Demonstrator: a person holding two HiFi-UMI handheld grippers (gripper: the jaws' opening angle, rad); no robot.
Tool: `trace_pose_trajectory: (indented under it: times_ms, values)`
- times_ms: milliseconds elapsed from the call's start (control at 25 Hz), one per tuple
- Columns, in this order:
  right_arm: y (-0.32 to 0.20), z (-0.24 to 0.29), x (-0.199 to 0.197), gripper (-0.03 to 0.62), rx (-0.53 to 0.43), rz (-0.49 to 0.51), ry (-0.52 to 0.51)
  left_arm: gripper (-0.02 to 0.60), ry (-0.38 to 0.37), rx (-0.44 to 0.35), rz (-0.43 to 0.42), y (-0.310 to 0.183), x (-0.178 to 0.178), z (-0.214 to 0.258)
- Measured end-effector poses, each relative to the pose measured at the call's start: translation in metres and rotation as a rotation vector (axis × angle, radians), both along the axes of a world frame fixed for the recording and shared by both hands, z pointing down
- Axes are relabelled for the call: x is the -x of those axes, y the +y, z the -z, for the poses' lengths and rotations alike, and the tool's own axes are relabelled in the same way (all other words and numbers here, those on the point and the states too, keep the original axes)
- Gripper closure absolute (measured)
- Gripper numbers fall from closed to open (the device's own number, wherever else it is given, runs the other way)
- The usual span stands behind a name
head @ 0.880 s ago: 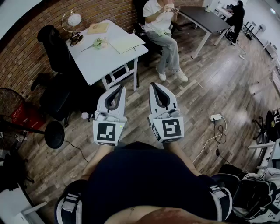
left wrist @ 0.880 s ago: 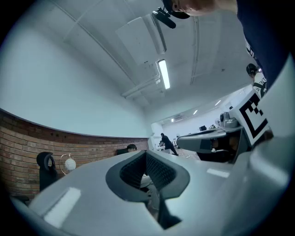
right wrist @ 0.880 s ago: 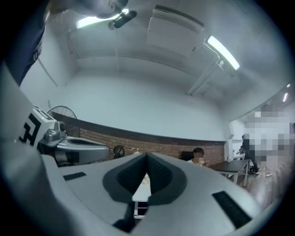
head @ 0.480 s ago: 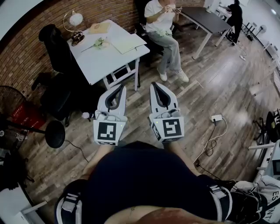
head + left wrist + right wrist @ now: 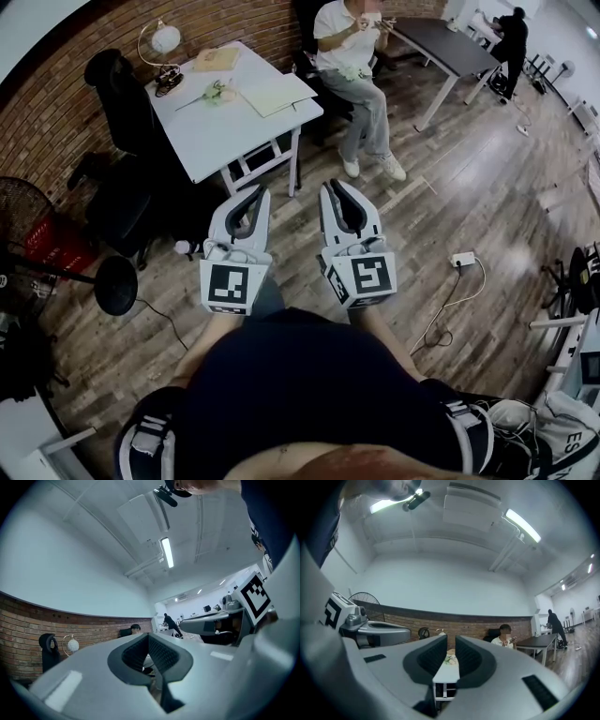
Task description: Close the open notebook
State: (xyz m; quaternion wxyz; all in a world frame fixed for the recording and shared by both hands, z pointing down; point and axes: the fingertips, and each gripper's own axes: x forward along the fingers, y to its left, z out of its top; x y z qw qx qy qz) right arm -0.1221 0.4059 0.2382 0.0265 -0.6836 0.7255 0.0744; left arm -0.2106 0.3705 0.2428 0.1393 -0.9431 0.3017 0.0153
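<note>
Counter (image 5: 225, 141) drifted slightly nearer; left tongs (image 5: 259, 189), right tongs (image 5: 334, 186) both closed, empty, well apart from it; notebook (image 5: 275, 94) at right edge open; closing not begun

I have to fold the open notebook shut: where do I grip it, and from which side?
Take the open notebook by one leaf's outer edge, likely at the near corner of the table, coming in low from that side: it lies flat and spread, so only edges offer hold.
</note>
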Motion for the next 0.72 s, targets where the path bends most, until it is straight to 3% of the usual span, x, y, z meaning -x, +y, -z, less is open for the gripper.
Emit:
trace_pose_trajectory:
  times_ms: [120,240,720]
  values:
    - [-0.012,-0.006,-0.005,0.568,0.017,0.010,-0.016,0.575,-0.004,0.009,0.004,-0.012,-0.004,-0.005]
    - [-0.028,-0.009,-0.012,0.514,0.026,0.010,-0.020,0.575,0.000,0.017,0.001,-0.029,-0.011,-0.007]
    - [-0.143,-0.010,-0.053,0.514,0.049,0.022,-0.012,0.575,0.033,0.054,0.010,-0.143,-0.055,-0.005]
